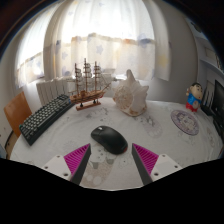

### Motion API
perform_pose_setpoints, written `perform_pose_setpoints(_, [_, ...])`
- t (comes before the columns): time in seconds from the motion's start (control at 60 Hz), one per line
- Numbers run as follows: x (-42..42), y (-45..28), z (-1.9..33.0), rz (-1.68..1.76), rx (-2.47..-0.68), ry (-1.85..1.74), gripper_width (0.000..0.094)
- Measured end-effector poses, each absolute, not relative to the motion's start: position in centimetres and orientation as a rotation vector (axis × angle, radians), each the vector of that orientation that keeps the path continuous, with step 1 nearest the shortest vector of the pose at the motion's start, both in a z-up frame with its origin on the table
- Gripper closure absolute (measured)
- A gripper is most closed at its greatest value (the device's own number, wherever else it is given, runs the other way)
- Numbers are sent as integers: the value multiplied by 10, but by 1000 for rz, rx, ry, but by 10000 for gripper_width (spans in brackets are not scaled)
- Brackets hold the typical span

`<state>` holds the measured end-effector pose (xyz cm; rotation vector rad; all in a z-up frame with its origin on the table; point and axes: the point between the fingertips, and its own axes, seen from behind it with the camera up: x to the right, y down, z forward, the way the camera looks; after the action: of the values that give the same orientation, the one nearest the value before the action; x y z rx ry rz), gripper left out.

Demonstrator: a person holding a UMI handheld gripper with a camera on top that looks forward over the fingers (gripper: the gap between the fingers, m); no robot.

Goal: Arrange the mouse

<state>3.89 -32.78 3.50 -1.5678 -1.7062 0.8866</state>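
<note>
**Mouse lies just ahead of the released claw**

The gripper (111, 165) is released: its two fingers stand well apart, and the magenta pads (77, 157) on their inner faces press on nothing. Bare white table (165, 145) shows in the gap between them.

The black mouse (109, 138) lies flat on the table at 12 o'clock from the fingers, just ahead of them and a little above the line between the two tips. It does not touch any finger. Its long side runs slightly oblique, from 10 o'clock to 4 o'clock.

From the mouse, a black keyboard (46, 116) lies at about 10 o'clock, near the table's edge, set obliquely. A model sailing ship (88, 83) on a wooden stand is at about 11 o'clock, beyond the mouse. A large pale seashell (129, 93) stands at about 1 o'clock, just beside the ship. At 3 o'clock, well apart, lies a small round dish (184, 122), and behind it stands a small figurine (193, 97) in blue and red.

Beyond the table hang light curtains (100, 35) before a bright window.
</note>
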Motion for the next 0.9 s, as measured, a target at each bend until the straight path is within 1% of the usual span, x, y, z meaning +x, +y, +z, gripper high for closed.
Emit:
perform_pose_setpoints(0.133, [4, -327, 9, 856, -1552, -1724, 85])
perform_pose_setpoints(0.2, [-10, -325, 2, 845, -1561, -1730, 85])
perform_pose_setpoints(0.583, [-72, -313, -6, 824, -1583, -1718, 80])
perform_pose_setpoints(0.783, [-81, -309, -6, 798, -1567, -1722, 78])
perform_pose_setpoints(0.9, [-81, -312, -8, 821, -1582, -1728, 122])
